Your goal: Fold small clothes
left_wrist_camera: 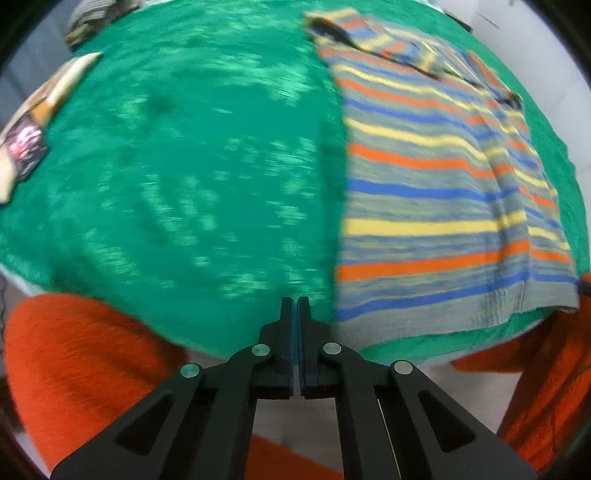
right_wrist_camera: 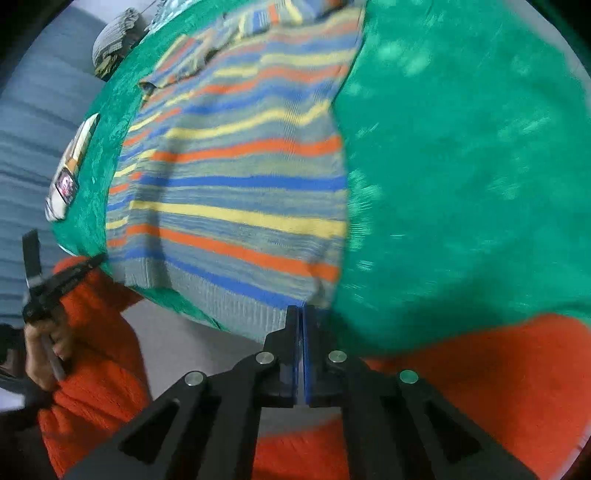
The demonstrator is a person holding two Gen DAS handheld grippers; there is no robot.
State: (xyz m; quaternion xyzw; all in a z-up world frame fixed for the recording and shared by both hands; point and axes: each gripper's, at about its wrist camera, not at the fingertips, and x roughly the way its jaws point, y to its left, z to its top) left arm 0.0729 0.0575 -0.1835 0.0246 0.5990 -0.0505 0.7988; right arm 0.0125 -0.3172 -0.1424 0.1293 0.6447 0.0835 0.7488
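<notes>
A small striped sweater [left_wrist_camera: 436, 184], grey with orange, blue and yellow bands, lies folded lengthwise on the green tablecloth [left_wrist_camera: 192, 166]. It also shows in the right wrist view [right_wrist_camera: 240, 184], hem toward me. My left gripper [left_wrist_camera: 294, 301] is shut and empty above the cloth's near edge, left of the sweater's hem. My right gripper [right_wrist_camera: 303, 309] is shut and empty, its tips just off the hem's right corner. The left gripper also shows in the right wrist view [right_wrist_camera: 99, 258] at the sweater's left hem corner.
A flat printed packet [left_wrist_camera: 26, 125] lies at the cloth's left edge. A bundle of striped fabric [left_wrist_camera: 96, 18] sits at the far left corner. The person's orange sleeves [left_wrist_camera: 81, 365] frame the near edge. The tablecloth shows in the right wrist view [right_wrist_camera: 461, 166] to the sweater's right.
</notes>
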